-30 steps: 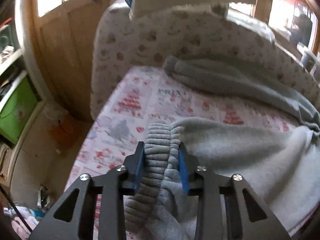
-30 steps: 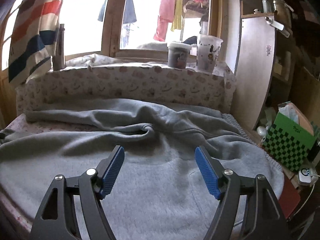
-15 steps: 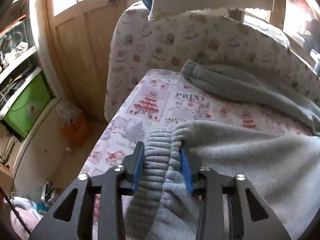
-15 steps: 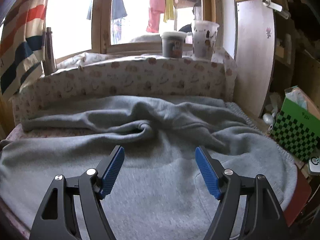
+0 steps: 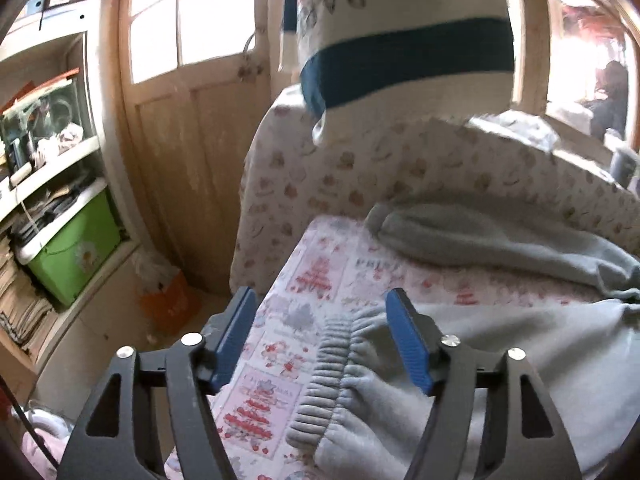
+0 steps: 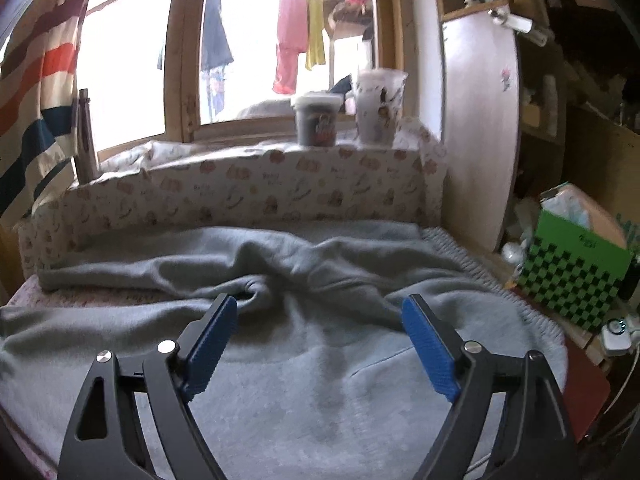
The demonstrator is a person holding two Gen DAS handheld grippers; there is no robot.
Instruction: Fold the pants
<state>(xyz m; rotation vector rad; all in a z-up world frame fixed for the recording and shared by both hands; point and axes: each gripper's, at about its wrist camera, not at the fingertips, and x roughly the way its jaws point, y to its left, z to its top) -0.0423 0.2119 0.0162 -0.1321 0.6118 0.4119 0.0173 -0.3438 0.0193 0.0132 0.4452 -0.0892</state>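
Grey fleece pants [image 6: 320, 360] lie spread on a small bed with a printed sheet [image 5: 320, 280]. In the left wrist view the near leg's ribbed cuff [image 5: 328, 376] lies on the sheet, and the far leg [image 5: 480, 240] stretches along the padded wall. My left gripper [image 5: 320, 320] is open, its blue pads either side of the cuff and apart from it. My right gripper [image 6: 316, 324] is open and empty, just above the seat of the pants, near the bunched crotch fold [image 6: 256, 292].
A padded patterned bumper [image 6: 240, 196] lines the bed's far side. Two cups [image 6: 348, 116] and a metal bottle [image 6: 86, 136] stand on the window sill. A striped towel [image 5: 400, 40] hangs over the bumper. A green checkered box [image 6: 576, 272] sits to the right; shelves with a green bin [image 5: 72, 248] stand to the left.
My left gripper has opened and let go of the ribbed cuff, which now lies on the sheet; the gripper has drawn back and tilted up. My right gripper stayed open, shifting slightly.
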